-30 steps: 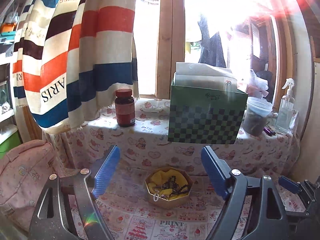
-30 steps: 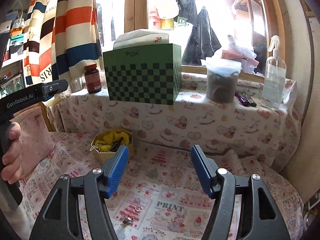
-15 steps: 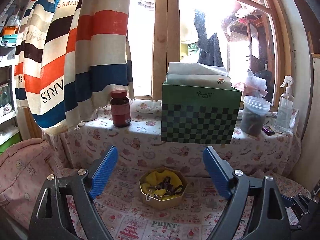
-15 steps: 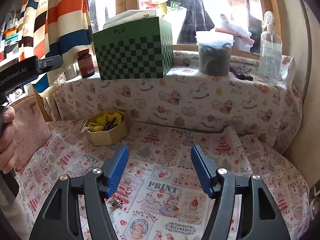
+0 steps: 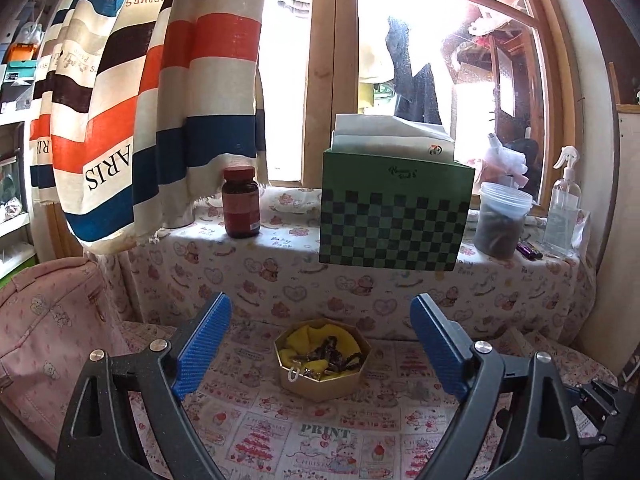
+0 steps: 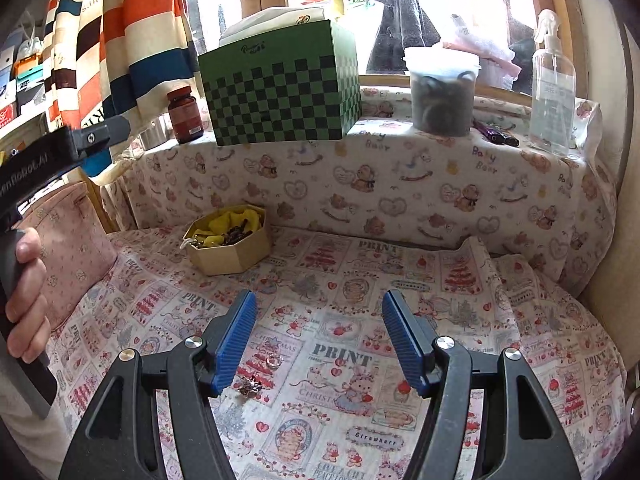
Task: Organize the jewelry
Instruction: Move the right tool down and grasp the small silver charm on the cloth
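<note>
Step in hand, as judged: approach for pick-up; nothing is gripped yet. The right gripper point(image 6: 316, 338) is held spread wide and empty above the printed cloth point(image 6: 460, 320). The left gripper point(image 5: 320, 344) is likewise spread wide and empty, and the octagonal box point(image 5: 322, 376) is framed between its fingers, farther off.

Location of task items: a ring point(image 6: 273, 360) and a small metal piece point(image 6: 250, 385) lie loose on the cloth, just beside the right gripper's left finger, on the near side. In the box, a dark chain point(image 5: 332, 354) and a yellow cloth point(image 5: 324, 332) are seen; the box stands far left on the cloth in the right wrist view.

Next move, as judged: the right gripper would need to be shifted left and lowered so that one loose piece sits between the fingers, then closed. Both pieces are small and flat, so a slip is likely.

Surroundings: a checked green box point(image 6: 280, 92), a brown bottle point(image 6: 185, 114), a lidded tub point(image 6: 442, 92) and a spray bottle point(image 6: 552, 80) stand on the far ledge, well apart from the work. A pink bag point(image 5: 48, 340) lies at the left. No obstruction to the loose pieces is seen.
</note>
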